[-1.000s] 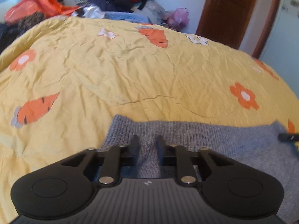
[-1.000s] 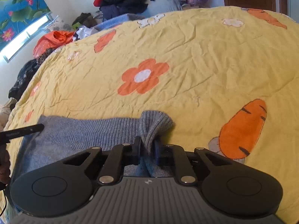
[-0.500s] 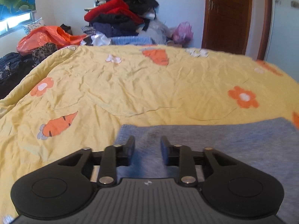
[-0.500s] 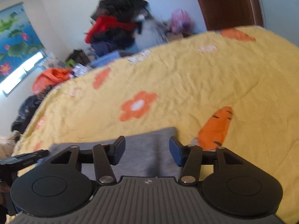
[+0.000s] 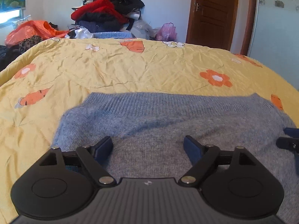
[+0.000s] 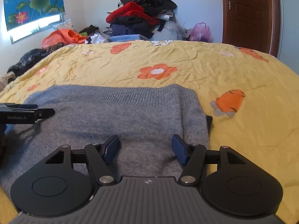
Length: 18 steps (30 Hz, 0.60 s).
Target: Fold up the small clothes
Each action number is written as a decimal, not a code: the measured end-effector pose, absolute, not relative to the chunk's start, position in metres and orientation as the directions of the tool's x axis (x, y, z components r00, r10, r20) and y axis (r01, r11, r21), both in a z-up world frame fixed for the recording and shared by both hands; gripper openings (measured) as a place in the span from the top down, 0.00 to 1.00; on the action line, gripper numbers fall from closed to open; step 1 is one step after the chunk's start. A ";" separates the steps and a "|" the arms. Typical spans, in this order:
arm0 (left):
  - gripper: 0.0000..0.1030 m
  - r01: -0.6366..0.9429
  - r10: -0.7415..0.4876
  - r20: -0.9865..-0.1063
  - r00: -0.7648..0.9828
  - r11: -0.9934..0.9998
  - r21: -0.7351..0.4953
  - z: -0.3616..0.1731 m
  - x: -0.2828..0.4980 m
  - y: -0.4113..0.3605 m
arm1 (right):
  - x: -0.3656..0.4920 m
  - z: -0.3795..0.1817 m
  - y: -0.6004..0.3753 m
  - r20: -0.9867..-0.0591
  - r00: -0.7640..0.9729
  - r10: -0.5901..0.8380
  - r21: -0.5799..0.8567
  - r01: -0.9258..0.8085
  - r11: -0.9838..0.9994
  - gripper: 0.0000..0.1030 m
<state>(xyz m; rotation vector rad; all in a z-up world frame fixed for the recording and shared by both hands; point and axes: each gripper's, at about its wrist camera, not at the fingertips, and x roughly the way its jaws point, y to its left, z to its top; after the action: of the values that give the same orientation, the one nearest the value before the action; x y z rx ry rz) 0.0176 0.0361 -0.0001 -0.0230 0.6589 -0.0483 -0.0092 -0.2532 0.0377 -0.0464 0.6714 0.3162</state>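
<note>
I had both pairs of jaws spread wide, holding nothing: the left gripper (image 5: 148,147) and the right gripper (image 6: 145,147) hovered over the grey sweater (image 6: 115,115), which lay flat on the yellow bedspread (image 6: 186,59). A second before, both pinched its ribbed edge. On the left gripper's side I could read "GenRobot.AI".

Both wrist views look forward, low over a grey sweater (image 5: 168,123) beyond their fingers, sharing the yellow bed (image 6: 186,59) and clothes pile (image 5: 106,13).
</note>
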 end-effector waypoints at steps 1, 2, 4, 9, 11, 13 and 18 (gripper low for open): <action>0.17 0.037 -0.042 -0.610 0.791 0.999 -0.022 0.000 0.016 0.033 | -0.008 0.039 -0.253 -0.623 0.734 0.272 0.059 -0.303 0.951 0.38; 0.17 0.035 -0.034 -0.608 0.793 0.999 -0.011 0.000 0.016 0.032 | -0.007 0.042 -0.252 -0.630 0.730 0.265 0.055 -0.298 0.953 0.39; 0.17 0.028 -0.032 -0.607 0.794 0.999 -0.017 -0.001 0.015 0.032 | -0.005 0.054 -0.251 -0.629 0.738 0.243 0.082 -0.248 0.965 0.39; 0.17 0.018 -0.023 -0.606 0.795 1.000 -0.014 -0.001 0.013 0.030 | 0.000 0.091 -0.234 -0.543 0.779 0.312 0.185 -0.252 0.950 0.30; 0.17 0.020 -0.027 -0.607 0.795 1.000 -0.020 -0.001 0.013 0.031 | 0.009 0.091 -0.215 -0.552 0.767 0.328 0.166 -0.284 0.944 0.27; 0.17 0.019 -0.027 -0.606 0.795 1.000 -0.020 -0.001 0.014 0.030 | 0.022 0.079 -0.197 -0.593 0.746 0.304 0.121 -0.291 0.949 0.26; 0.17 0.021 -0.032 -0.606 0.795 0.999 -0.024 -0.001 0.013 0.030 | 0.030 0.028 -0.199 -0.619 0.746 0.246 0.003 -0.310 0.951 0.16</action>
<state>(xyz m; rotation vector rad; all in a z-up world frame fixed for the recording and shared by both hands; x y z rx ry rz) 0.0134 0.0299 -0.0008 -0.0164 0.6515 -0.0285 0.0297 -0.1988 0.0280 -0.1024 0.6618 0.3047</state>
